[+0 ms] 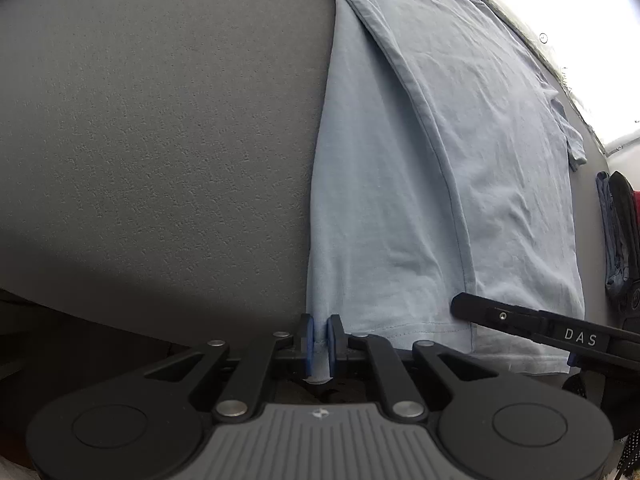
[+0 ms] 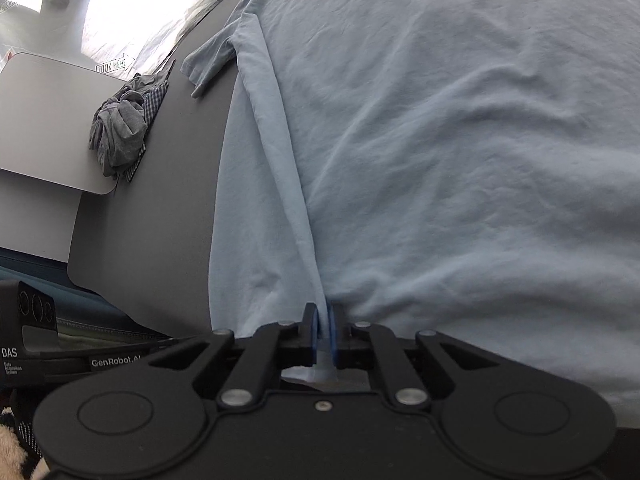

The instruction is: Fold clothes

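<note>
Grey worktop (image 1: 160, 140) carries a pale blue T-shirt (image 1: 460, 160), one side folded in; each hand-held gripper, left (image 1: 319, 336) and right (image 2: 325, 326), pinches its hem, with further folds left.

The right claw (image 2: 324, 330) pinches the near hem of a light blue T-shirt (image 2: 460, 128) spread over the grey tabletop (image 2: 152, 232). To the left, a crumpled grey garment (image 2: 118, 136) lies near the tabletop's edge, apart from the shirt
</note>
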A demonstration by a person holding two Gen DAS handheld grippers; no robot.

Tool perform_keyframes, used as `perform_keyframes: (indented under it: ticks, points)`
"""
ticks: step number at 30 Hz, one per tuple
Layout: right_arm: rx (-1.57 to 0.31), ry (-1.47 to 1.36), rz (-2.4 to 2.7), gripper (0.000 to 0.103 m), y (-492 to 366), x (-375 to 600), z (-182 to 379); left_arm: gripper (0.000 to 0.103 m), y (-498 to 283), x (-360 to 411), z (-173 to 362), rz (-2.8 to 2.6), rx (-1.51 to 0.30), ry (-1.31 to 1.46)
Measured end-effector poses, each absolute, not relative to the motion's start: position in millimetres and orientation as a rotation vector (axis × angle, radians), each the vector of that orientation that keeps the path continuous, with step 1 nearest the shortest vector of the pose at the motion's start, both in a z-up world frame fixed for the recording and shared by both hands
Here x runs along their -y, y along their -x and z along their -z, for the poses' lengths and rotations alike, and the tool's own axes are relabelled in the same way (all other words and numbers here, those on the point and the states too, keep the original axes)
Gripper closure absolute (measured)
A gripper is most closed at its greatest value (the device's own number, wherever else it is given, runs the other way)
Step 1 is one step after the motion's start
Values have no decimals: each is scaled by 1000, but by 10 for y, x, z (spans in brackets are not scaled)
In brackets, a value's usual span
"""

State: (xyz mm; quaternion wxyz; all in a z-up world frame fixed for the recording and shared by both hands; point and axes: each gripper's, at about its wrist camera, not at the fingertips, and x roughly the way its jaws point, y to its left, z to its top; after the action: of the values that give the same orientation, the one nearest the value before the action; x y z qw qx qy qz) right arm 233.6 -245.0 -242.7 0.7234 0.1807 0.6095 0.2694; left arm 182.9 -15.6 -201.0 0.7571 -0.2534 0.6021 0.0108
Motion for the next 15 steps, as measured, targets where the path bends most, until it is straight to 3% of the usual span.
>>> perform_keyframes:
  ticks: [3, 5, 6, 7, 12, 15]
  points:
    - [-1323, -358, -564, 77, -2383, 2458, 2332, 89, -1855, 103, 1975, -30, -1302, 564]
    - [-1286, -367, -537, 70, -2439, 2526, 2255, 81, -1880, 24, 1929, -50, -1273, 582]
    - [-1262, -371, -521, 67, -2471, 2568, 2209, 72, -1894, -21, 1893, -62, -1253, 590]
    - [-1235, -371, -500, 66, -2506, 2606, 2162, 63, -1915, -64, 1852, -73, -1227, 597]
    - [-1146, -361, -402, 58, -2741, 2718, 2034, 43, -2099, -244, 1722, -119, -1147, 623]
    - [-1138, -375, -376, 58, -2882, 2728, 2052, 41, -2250, -305, 1687, -146, -1132, 598]
